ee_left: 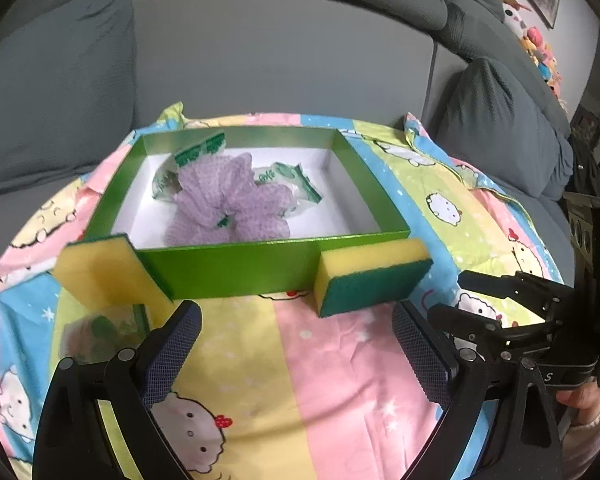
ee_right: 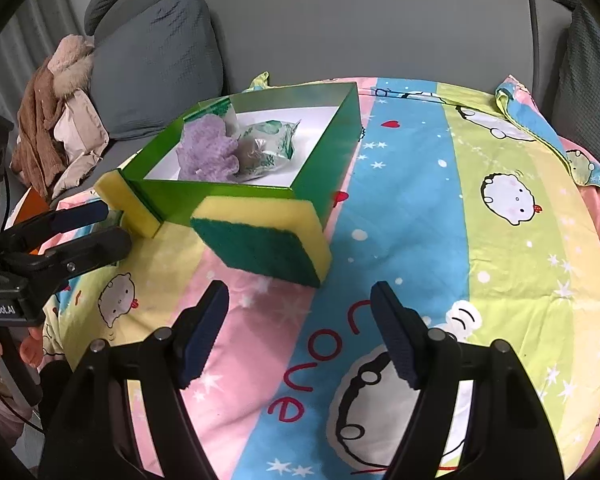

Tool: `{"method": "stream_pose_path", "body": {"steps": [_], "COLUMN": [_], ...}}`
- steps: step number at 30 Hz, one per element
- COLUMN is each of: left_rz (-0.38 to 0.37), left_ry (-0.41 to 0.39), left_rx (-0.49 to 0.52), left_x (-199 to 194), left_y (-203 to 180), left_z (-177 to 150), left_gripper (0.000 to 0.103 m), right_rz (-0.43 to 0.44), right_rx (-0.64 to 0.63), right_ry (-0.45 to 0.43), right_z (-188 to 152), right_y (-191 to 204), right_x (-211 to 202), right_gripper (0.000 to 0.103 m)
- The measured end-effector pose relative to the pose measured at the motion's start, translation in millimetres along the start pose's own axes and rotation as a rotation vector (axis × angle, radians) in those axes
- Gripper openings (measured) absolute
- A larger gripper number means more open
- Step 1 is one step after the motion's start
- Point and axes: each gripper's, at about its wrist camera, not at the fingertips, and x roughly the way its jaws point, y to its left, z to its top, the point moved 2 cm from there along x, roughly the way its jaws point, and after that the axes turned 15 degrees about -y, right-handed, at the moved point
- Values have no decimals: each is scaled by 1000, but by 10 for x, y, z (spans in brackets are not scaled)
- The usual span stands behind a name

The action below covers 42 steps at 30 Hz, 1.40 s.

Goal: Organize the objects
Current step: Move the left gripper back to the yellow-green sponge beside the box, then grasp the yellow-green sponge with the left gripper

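Left tongs (ee_left: 296, 332) wide apart, holding nothing, low over the cartoon-print blanket (ee_left: 292, 380). Right tongs (ee_right: 300, 316) also wide, holding nothing, just short of the right sponge (ee_right: 260, 236).

Right sponge: yellow foam with green scrub face toward the camera, leaning against the front wall of the green box (ee_left: 236, 268) near its right corner. Left sponge (ee_left: 108, 272): yellow, tilted, propped against the box's front-left corner, just ahead of the left tongs' left finger.

Box is open-topped with a white floor, sitting on the blanket. Inside: a purple knitted cloth (ee_left: 232, 200) lying over green-and-white wrapped packets (ee_left: 288, 184).

Grey sofa (ee_left: 260, 48) behind the box. Brown and pale clothing (ee_right: 56, 116) heaped on the sofa's left side in the right wrist view.
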Motion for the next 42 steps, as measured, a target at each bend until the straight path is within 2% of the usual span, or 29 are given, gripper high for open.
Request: {"method": "stream_pose_path", "body": {"steps": [9,22,36,42], "left_rz": [-11,-25,-63,-106], "left_ry": [36,40,21,24], "left_rx": [-38,-68,-84,-102], "left_x": [197,516,624,658], "left_y": [-46,-166,-150,-161], "left_z": [-56,-26,-19,-13], "left_gripper": [96,96,96,95], "right_rz": [30,76,109,132], "right_rx": [-38,-94,-91,-100], "right_ry": [3,4,8,0], "right_z": [-74,-127,-89,-60], "right_y": [-6,-12,14,72], "right_x": [127,340,499,518], "right_gripper": [73,72,72,65]}}
